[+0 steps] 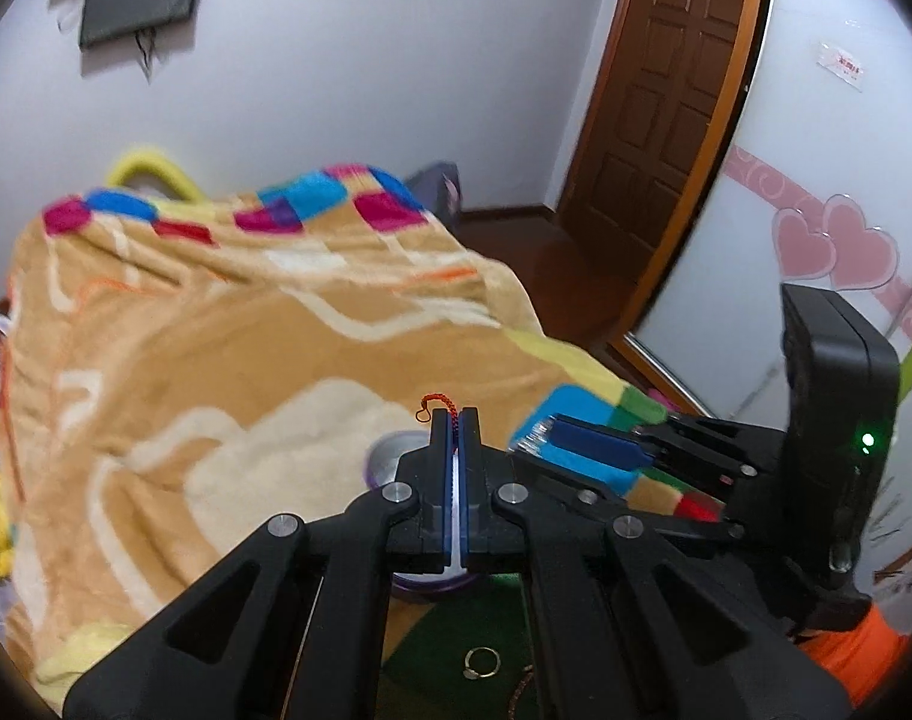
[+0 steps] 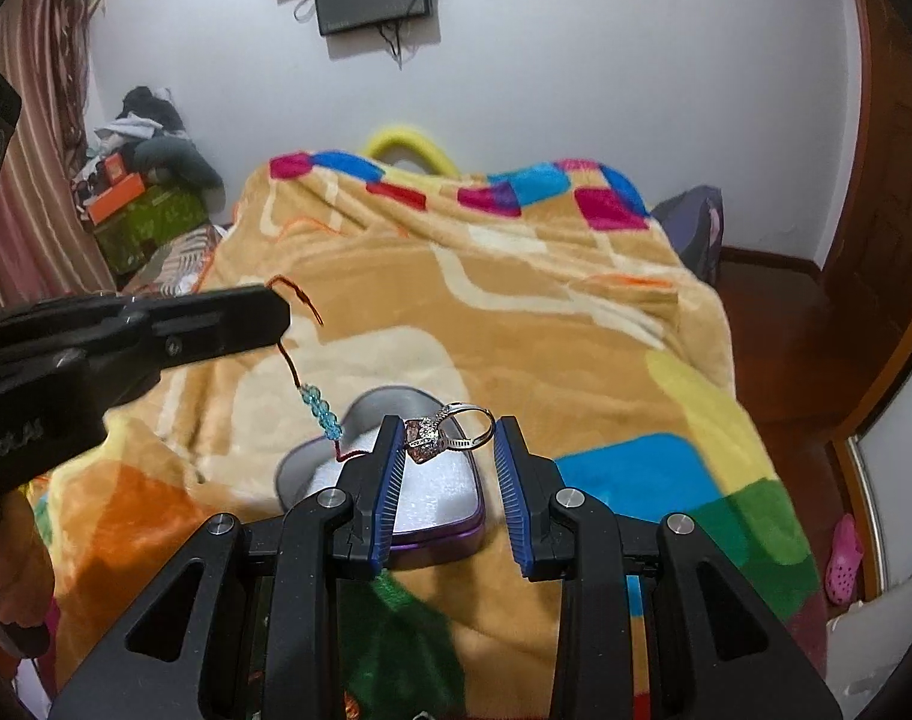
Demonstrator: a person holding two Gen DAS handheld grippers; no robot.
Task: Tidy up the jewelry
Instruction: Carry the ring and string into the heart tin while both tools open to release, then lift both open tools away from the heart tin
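Note:
My left gripper [image 1: 454, 420] is shut on a red cord bracelet [image 1: 435, 403]. In the right wrist view the left gripper [image 2: 276, 315] comes in from the left, and the cord with blue beads [image 2: 321, 409] hangs from it down toward a heart-shaped purple tin [image 2: 444, 498] with a white lining. My right gripper [image 2: 447, 438] is open above that tin. A silver ring with a stone [image 2: 450, 429] hangs against its left finger [image 2: 390, 450]. The tin also shows in the left wrist view [image 1: 390, 456], under the left gripper.
The tin lies on a bed with an orange patterned blanket [image 2: 516, 312]. A small gold ring [image 1: 480, 662] lies on a green patch near the front edge. A brown door [image 1: 654, 120] stands at the right. Boxes and clothes [image 2: 144, 180] are piled at the far left.

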